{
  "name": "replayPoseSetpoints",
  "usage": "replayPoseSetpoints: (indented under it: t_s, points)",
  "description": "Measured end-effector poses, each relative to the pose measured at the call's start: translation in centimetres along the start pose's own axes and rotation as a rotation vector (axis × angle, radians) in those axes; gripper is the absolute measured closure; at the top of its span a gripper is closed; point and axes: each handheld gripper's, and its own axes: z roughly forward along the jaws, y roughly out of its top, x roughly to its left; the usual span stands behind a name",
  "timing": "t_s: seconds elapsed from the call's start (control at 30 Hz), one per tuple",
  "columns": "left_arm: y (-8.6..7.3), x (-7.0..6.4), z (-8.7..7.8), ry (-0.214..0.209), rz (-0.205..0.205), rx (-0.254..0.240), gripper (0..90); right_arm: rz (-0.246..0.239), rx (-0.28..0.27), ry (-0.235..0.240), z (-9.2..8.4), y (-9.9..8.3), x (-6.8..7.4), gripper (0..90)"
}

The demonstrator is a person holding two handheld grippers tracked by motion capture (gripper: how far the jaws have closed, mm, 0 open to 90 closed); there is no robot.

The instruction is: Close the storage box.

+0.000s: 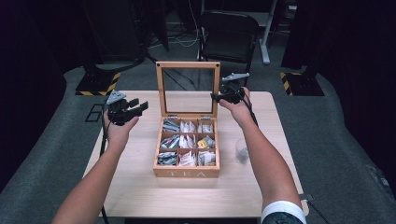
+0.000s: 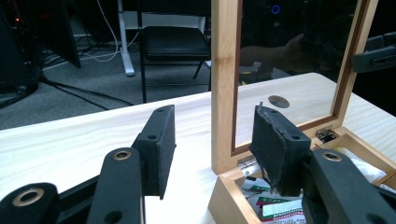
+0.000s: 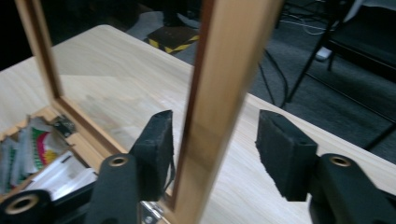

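I find the glass-paned wooden lid [image 1: 188, 88] of the bamboo tea box [image 1: 187, 171] upright at mid-table, facing me. My right gripper [image 3: 214, 154] straddles its side rail, jaws apart, forearm extended. My left gripper [image 2: 212, 149] hovers released near the box's left edge.

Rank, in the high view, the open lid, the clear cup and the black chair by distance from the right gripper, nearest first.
From the right gripper:
1. Open lid, upright, its right frame edge between the jaws.
2. Clear cup, on the table toward the person.
3. Black chair, on the floor beyond the table.
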Motion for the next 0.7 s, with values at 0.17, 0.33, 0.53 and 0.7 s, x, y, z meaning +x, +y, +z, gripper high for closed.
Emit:
replayPoseSetpoints:
  t_s: [0.17, 0.33, 0.53, 0.7]
  points:
    - [0.0, 0.2, -0.1, 0.005, -0.004, 0.003, 49.5, -0.031, 0.007, -0.001, 0.3, 0.5, 0.7, 50.1]
    - [0.0, 0.2, -0.5, 0.006, -0.001, -0.005, 49.3, -0.007, 0.007, -0.01, 0.2, 0.5, 0.6, 57.7]
    - [-0.5, 0.5, -0.5, 0.015, -0.015, 0.0, 49.3, 0.054, 0.01, 0.015, -0.4, 0.5, 0.3, 64.3]
    - [-0.6, 0.4, -0.4, 0.016, -0.012, -0.002, 49.2, 0.056, 0.016, 0.022, -0.8, 0.5, 0.5, 65.0]
